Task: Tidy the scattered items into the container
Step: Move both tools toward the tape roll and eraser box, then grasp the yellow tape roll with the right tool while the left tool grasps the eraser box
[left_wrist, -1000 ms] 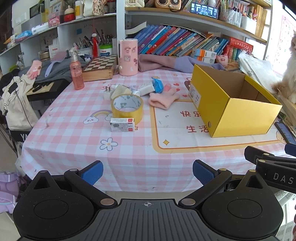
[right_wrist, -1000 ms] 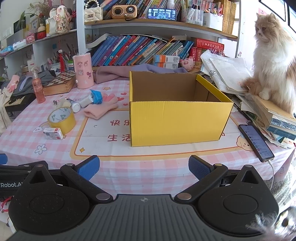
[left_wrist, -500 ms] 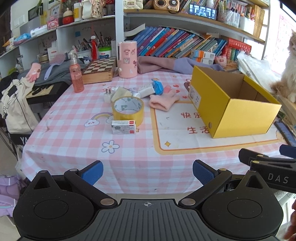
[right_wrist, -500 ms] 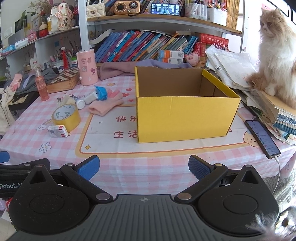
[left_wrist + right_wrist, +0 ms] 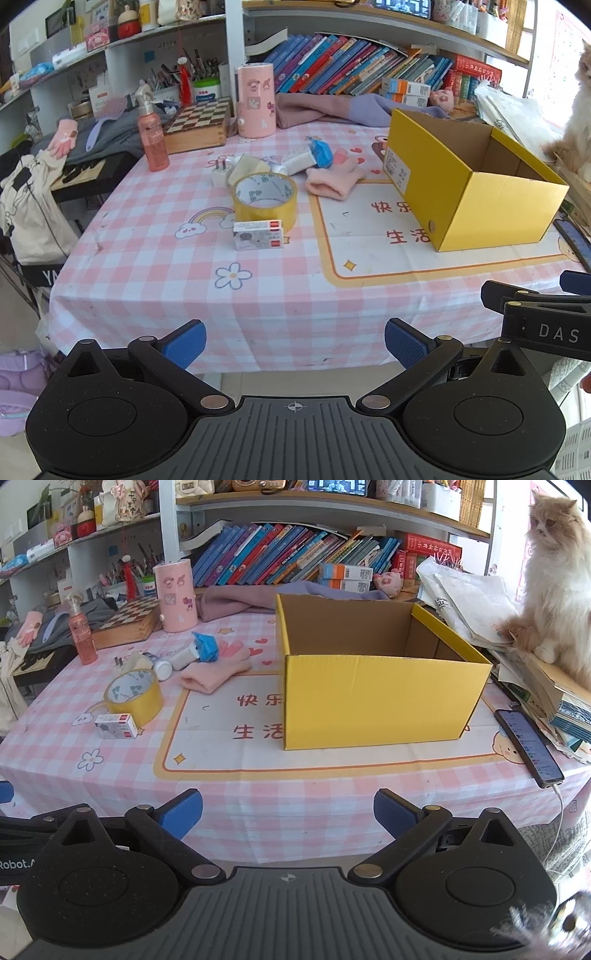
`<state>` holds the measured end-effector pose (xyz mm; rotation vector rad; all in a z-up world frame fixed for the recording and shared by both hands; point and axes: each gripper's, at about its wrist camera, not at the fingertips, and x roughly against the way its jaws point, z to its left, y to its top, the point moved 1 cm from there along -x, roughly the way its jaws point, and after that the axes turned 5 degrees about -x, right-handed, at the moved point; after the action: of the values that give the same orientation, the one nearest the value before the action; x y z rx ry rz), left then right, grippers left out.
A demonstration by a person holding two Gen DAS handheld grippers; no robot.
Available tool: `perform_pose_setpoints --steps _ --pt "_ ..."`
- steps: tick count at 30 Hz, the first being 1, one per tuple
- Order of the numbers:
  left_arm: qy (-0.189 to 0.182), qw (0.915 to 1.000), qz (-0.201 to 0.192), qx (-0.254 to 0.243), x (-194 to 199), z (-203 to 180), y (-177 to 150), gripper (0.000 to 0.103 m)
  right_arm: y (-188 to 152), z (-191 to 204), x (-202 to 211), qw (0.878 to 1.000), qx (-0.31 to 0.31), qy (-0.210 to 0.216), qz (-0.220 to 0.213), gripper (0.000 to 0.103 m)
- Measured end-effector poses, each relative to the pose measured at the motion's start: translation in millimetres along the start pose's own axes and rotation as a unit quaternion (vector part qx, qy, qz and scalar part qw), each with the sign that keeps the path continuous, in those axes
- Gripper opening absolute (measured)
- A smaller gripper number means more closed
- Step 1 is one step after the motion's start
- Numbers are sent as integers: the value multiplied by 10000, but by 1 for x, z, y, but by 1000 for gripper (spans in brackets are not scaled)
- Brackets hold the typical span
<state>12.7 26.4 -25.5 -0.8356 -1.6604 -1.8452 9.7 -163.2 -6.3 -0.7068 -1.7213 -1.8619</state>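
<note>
An open yellow cardboard box (image 5: 476, 206) (image 5: 373, 698) stands on the pink checked tablecloth and looks empty inside. Left of it lie a yellow tape roll (image 5: 264, 201) (image 5: 133, 697), a small white carton (image 5: 258, 235) (image 5: 115, 726), a pink glove (image 5: 330, 181) (image 5: 216, 672), a white tube with a blue wrap (image 5: 310, 157) (image 5: 192, 650) and a white plug (image 5: 221, 173). My left gripper (image 5: 294, 345) hangs open before the table's front edge, well short of the tape. In front of the box my right gripper (image 5: 288, 812) is open too, holding nothing.
A pink spray bottle (image 5: 152, 140), a chessboard box (image 5: 197, 123) and a pink canister (image 5: 255, 99) stand at the back left. A phone (image 5: 528, 746) lies on the right table edge. A cat (image 5: 554, 576) sits on stacked papers at the right.
Both grippers have moved a little forward and up toward the table, so the box and items appear slightly closer. Nothing on the table has moved.
</note>
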Motion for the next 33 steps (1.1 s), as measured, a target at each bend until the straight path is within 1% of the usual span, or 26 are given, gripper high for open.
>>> perform_pose_setpoints --steps 1,3,5,10,18,21,24,29,33 --pt "8 10000 18 29 0 3 -1 103 0 2 0 10000 17 25 17 101" --pt "38 9999 52 108 -1 8 -3 103 0 6 -1 9999 75 76 53 97" --pt "61 9997 66 215 -1 13 -5 103 0 11 -3 9998 150 135 91 90" --pt "130 9988 58 459 0 25 -9 103 1 23 -6 9989 334 320 116 82" --pt "227 9973 -27 695 -4 37 -7 103 11 41 -14 9958 590 698 4 80" --pt "227 9966 -137 776 -7 42 -1 103 20 46 -21 9946 649 809 -106 77" --pt "293 9965 -244 738 -13 45 8 102 31 50 -29 9932 660 929 -217 73" --pt "320 9966 -302 691 -32 47 27 102 52 60 -47 9897 819 1121 -360 73" --pt "324 9972 -286 616 -53 46 39 102 69 67 -68 9869 925 1276 -349 73"
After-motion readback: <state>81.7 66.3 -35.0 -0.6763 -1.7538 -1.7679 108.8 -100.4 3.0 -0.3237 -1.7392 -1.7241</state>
